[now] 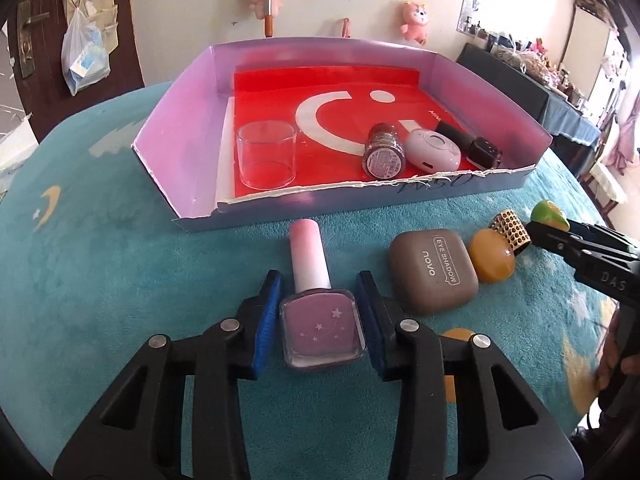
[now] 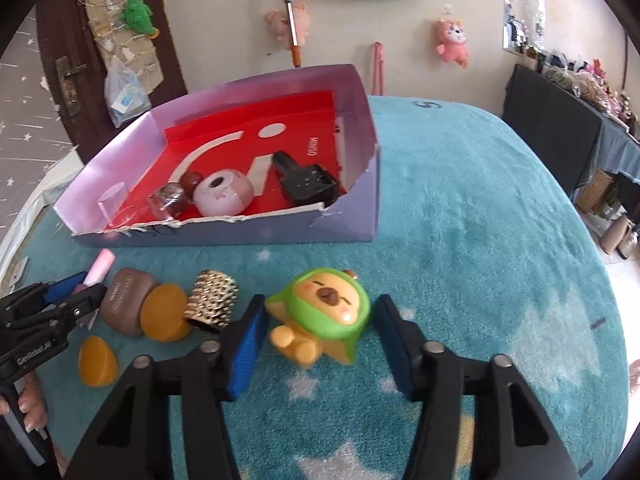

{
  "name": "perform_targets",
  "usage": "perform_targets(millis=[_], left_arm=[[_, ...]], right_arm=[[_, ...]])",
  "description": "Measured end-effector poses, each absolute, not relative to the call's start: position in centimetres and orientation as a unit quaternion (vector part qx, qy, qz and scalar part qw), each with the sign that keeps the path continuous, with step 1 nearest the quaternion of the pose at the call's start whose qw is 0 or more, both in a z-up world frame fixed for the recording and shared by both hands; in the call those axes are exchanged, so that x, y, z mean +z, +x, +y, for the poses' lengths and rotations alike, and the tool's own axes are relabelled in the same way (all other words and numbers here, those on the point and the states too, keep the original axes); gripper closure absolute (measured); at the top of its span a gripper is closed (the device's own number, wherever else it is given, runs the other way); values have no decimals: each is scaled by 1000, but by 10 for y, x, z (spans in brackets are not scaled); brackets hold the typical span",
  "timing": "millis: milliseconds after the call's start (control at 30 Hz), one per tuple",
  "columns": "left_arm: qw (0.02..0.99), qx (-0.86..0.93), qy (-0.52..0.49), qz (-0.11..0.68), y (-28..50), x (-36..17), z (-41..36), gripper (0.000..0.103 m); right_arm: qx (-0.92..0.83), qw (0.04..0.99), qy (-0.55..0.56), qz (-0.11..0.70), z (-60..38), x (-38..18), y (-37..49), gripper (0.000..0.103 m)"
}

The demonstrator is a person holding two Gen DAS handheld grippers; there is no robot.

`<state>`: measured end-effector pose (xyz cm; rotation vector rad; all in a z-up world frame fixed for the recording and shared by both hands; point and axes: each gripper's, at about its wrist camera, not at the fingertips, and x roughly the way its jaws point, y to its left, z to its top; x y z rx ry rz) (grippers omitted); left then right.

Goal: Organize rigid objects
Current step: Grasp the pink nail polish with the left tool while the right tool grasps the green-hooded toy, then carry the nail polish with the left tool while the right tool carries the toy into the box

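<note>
A pink nail polish bottle (image 1: 322, 326) lies on the teal blanket, cap pointing toward the box. My left gripper (image 1: 320, 280) is shut on it, both blue pads against the sides of its square glass body. A green-hooded toy figure (image 2: 324, 312), blurred and tilted, sits between the pads of my right gripper (image 2: 320, 302), which is shut on it. In the left wrist view the toy (image 1: 550, 214) shows at the tip of the right gripper (image 1: 538, 226). The lilac cardboard box (image 1: 360, 186) with a red floor stands just beyond both.
The box holds a clear cup (image 1: 267, 156), a glitter jar (image 1: 383, 152), a pink round device (image 1: 432, 148) and a dark polish bottle (image 1: 476, 146). On the blanket lie a brown eye shadow case (image 1: 434, 272), two amber ovals (image 1: 492, 261) (image 2: 98, 360) and a gold studded cap (image 1: 512, 232).
</note>
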<state>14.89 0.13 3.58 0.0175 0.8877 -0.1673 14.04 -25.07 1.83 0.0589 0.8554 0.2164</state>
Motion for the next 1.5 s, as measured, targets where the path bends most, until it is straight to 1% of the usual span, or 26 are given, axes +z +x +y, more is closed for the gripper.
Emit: perform_targets(millis=[200, 800, 1000, 1167, 1233, 1300, 1500], left_arm=[[903, -92, -4, 419, 142, 46, 0, 68], [912, -101, -7, 398, 130, 62, -3, 68], [920, -114, -8, 374, 140, 88, -5, 68], [922, -146, 4, 359, 183, 111, -12, 68], [923, -152, 7, 355, 207, 117, -14, 68], [916, -147, 18, 373, 232, 115, -16, 68], [893, -148, 42, 422, 281, 95, -24, 68]], right_arm=[[121, 904, 47, 406, -253, 23, 130, 51], [165, 904, 43, 391, -235, 37, 107, 51], [179, 906, 42, 381, -233, 51, 112, 51], [227, 900, 56, 368, -226, 77, 150, 51], [243, 896, 50, 369, -220, 89, 178, 51], [254, 893, 43, 369, -216, 95, 202, 51], [274, 860, 20, 430, -197, 86, 281, 51]])
